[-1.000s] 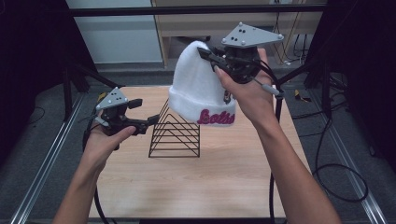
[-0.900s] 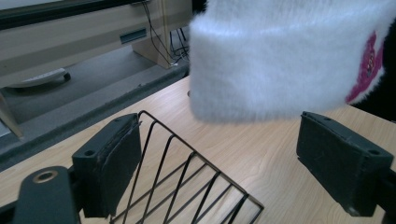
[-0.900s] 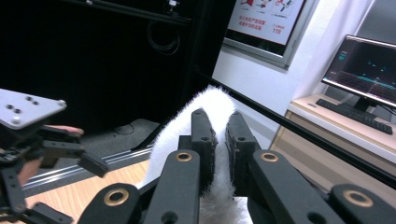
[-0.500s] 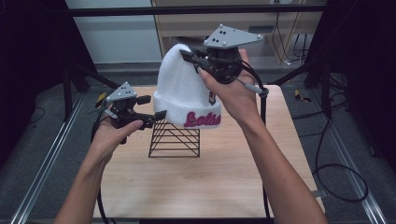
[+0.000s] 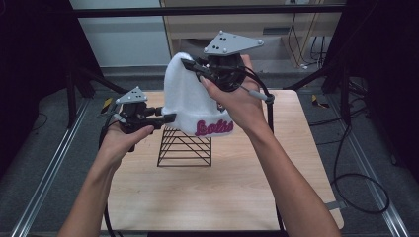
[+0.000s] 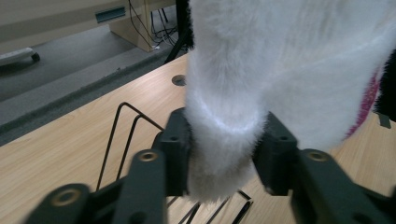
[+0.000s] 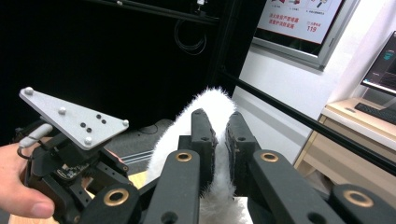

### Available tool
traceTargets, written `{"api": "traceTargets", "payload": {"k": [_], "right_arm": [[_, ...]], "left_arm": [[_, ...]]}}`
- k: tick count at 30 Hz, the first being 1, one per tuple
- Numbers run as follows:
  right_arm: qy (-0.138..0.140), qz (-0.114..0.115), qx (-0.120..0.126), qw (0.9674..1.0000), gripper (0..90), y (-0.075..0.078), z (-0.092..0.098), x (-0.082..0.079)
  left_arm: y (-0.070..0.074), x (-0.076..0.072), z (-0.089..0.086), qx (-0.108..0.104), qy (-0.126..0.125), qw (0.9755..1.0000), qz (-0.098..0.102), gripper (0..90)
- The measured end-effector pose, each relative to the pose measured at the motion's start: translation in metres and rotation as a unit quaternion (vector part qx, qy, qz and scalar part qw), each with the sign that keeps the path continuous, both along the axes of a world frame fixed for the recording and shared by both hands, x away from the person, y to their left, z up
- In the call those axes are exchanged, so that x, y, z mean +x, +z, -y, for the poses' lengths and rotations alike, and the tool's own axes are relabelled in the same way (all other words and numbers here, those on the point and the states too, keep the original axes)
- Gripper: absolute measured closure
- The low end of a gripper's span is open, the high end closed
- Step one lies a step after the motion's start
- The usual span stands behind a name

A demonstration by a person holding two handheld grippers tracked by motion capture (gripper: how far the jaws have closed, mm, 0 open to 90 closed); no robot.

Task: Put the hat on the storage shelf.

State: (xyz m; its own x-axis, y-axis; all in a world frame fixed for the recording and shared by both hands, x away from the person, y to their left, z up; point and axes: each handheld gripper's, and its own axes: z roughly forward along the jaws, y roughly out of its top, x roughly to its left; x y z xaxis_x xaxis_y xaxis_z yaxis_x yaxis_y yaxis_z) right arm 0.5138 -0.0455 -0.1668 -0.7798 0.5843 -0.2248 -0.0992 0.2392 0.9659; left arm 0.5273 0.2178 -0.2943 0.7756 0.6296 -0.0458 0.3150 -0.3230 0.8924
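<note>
Nearest me, my left claw (image 5: 168,118) had just been closing, and it was clamped on the folded brim of the white beanie (image 5: 190,101); in the left gripper view the fur bulged between its pads (image 6: 180,156). The beanie hung in the air just above the black wire rack (image 5: 184,147), which stood on the table (image 5: 222,197), and I could not tell whether the brim brushed the top wires. Farther out and higher, my right claw (image 5: 193,70) was clenched on the crown, the fabric pinched thin between its jaws in the right gripper view (image 7: 215,154). I judged the step in hand to be a two-point hold, with the beanie stretched from crown to brim. The next move, as I read it, called for lowering both hands together to drape the beanie over the rack without dragging it sideways.
</note>
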Motion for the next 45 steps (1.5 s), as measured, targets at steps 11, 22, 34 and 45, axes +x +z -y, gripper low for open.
{"api": "traceTargets", "payload": {"k": [11, 22, 34, 45], "right_arm": [[-0.001, -0.005, -0.014, 0.9999, 84.5, -0.003, -0.001, 0.007], [-0.008, -0.012, -0.020, 0.9997, 84.4, -0.009, -0.002, 0.016], [-0.013, -0.022, -0.024, 0.9994, 84.3, -0.020, -0.001, 0.026], [-0.013, -0.030, -0.034, 0.9989, 84.2, -0.034, -0.003, 0.033]], "left_arm": [[0.005, -0.002, -0.006, -0.002, 0.064, 0.9973, 0.035, 72.6], [0.004, -0.004, -0.005, 0.002, 0.080, 0.9956, 0.050, 72.6], [-0.004, -0.010, -0.005, -0.002, 0.085, 0.9948, 0.056, 72.5], [-0.014, -0.008, -0.010, -0.002, 0.097, 0.9940, 0.051, 72.3]]}}
